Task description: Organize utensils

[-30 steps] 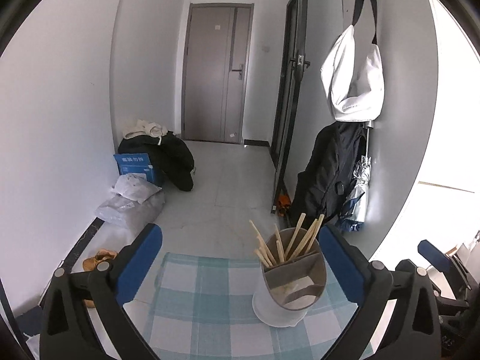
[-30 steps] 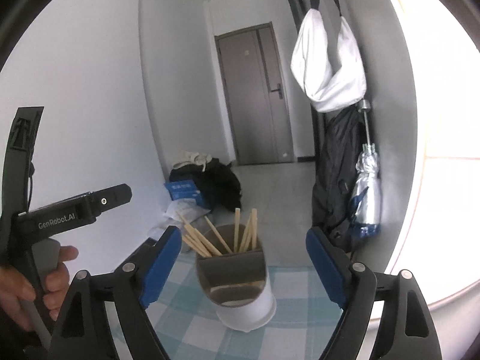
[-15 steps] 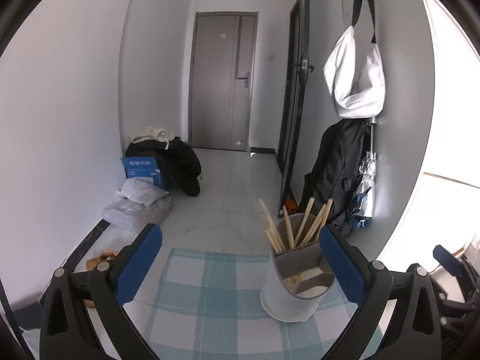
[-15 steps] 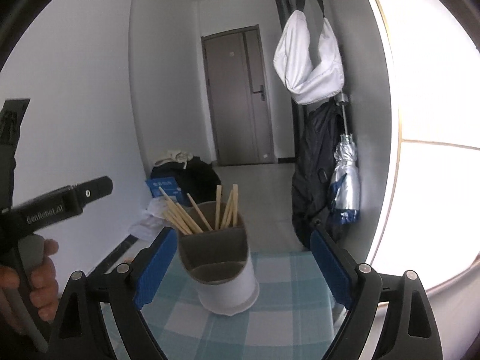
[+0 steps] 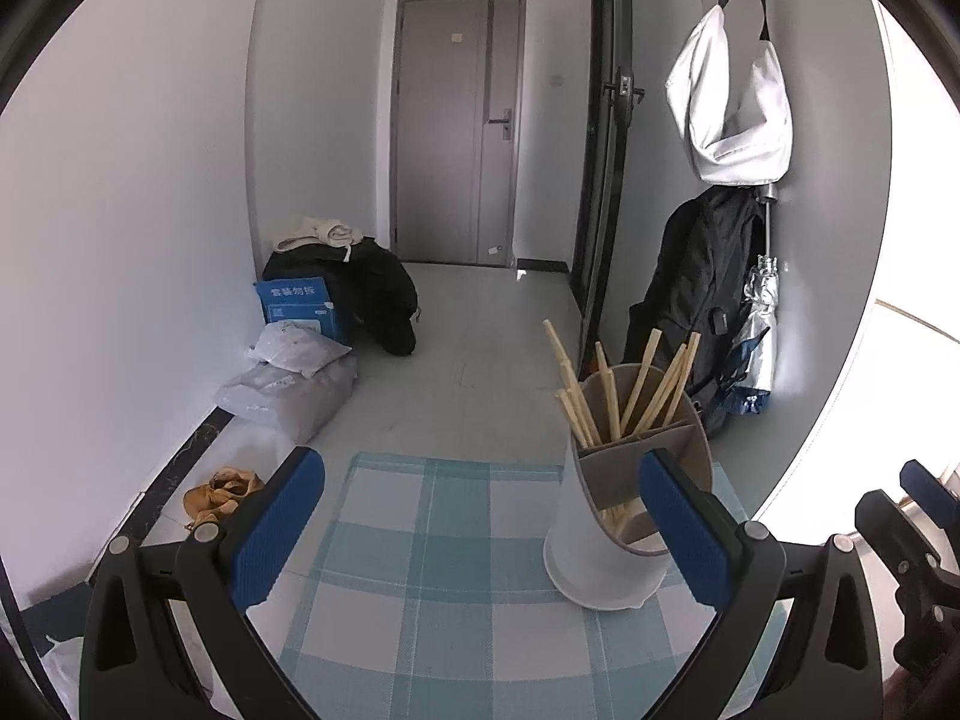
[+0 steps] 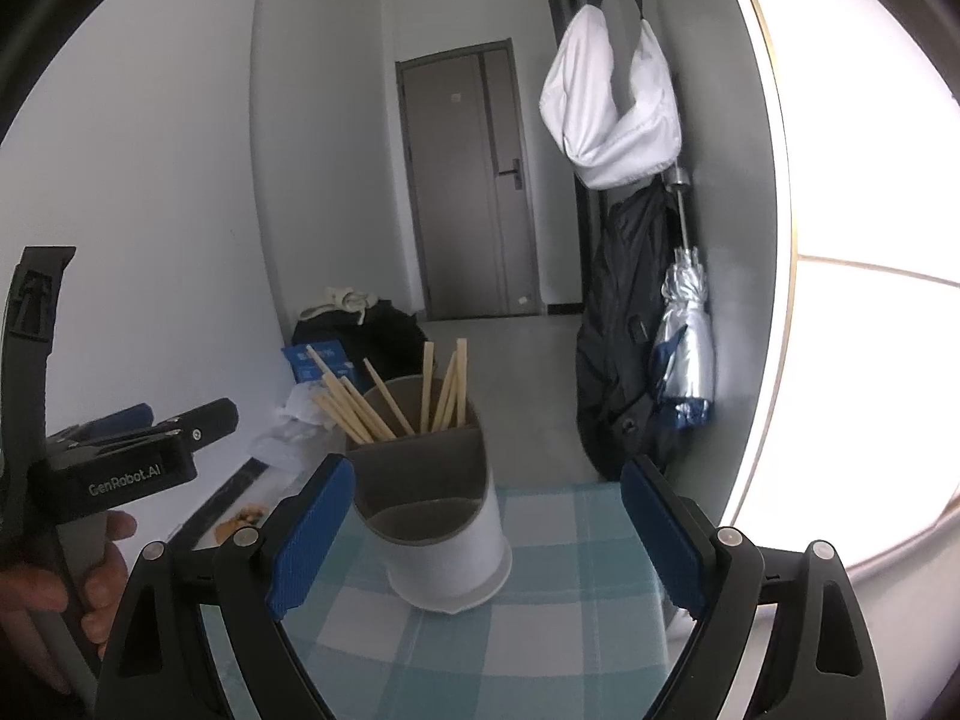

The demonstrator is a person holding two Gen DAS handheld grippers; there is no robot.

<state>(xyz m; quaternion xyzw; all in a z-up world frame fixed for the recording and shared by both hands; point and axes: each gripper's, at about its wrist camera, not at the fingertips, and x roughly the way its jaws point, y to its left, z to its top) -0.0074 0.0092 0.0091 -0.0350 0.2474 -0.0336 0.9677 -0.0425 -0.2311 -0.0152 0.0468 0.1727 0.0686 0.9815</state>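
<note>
A white utensil holder point(image 5: 606, 546) with a grey divided insert stands on the blue-checked tablecloth point(image 5: 432, 588). Several wooden chopsticks point(image 5: 630, 390) stand in its far compartment; the near one looks empty. My left gripper point(image 5: 480, 516) is open and empty, the holder by its right finger. In the right wrist view the holder point(image 6: 438, 540) and chopsticks point(image 6: 384, 402) sit between the open, empty fingers of my right gripper point(image 6: 486, 528), nearer the left one. The left gripper's body point(image 6: 120, 468) shows at the left edge.
The table ends just past the holder. On the floor beyond lie bags point(image 5: 288, 384), a blue box point(image 5: 297, 306) and a brown cloth point(image 5: 219, 489). A coat point(image 5: 696, 300), umbrella point(image 5: 756, 336) and white bag point(image 5: 732, 102) hang on the right wall.
Both grippers have drawn back and shifted slightly; the holder now sits further right in the left wrist view and lower in the right wrist view. Both stay open. The holder has not moved.
</note>
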